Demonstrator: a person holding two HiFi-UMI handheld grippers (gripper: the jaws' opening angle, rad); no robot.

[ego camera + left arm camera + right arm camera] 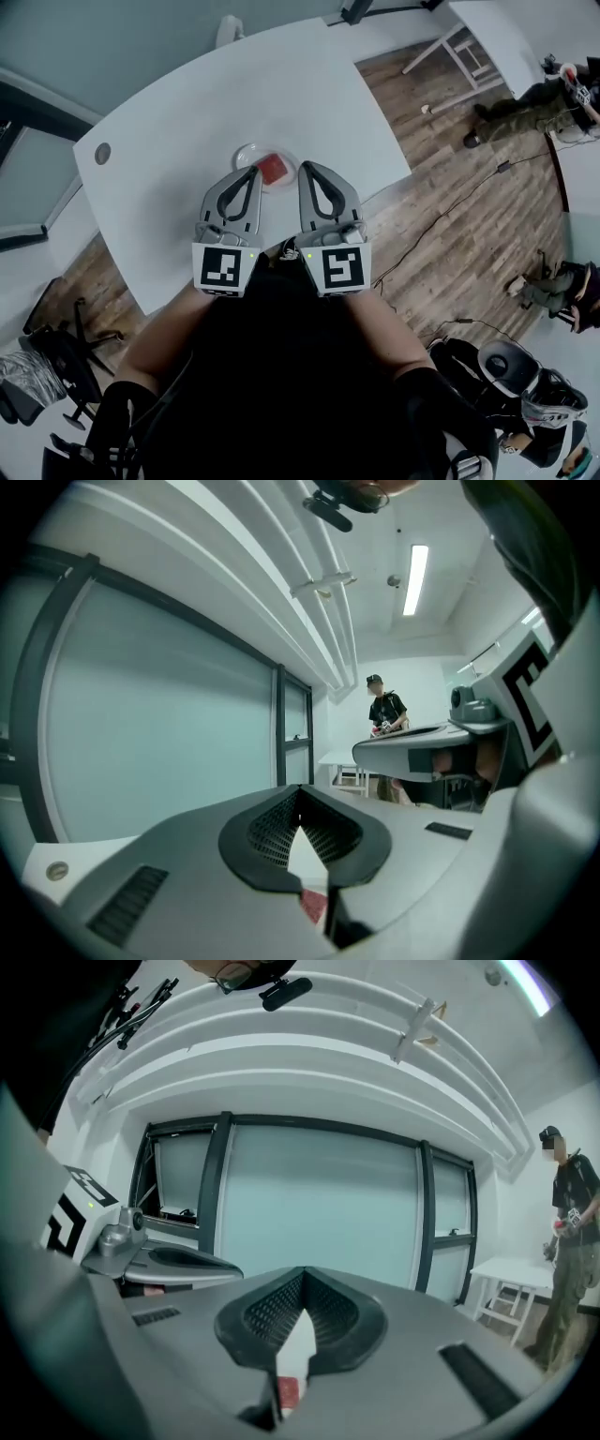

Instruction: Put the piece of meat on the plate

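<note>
Hovering side by side over a white table [187, 112], the left gripper [251, 173] and right gripper [307, 171] both have jaws closed tip to tip, gripping nothing. The piece of meat [274, 169] lies on the plate [246, 151] between their tips.

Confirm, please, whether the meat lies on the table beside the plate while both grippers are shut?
No: the meat lies on the plate, not beside it on the table, as the head view shows. The left gripper and right gripper are indeed shut.
</note>
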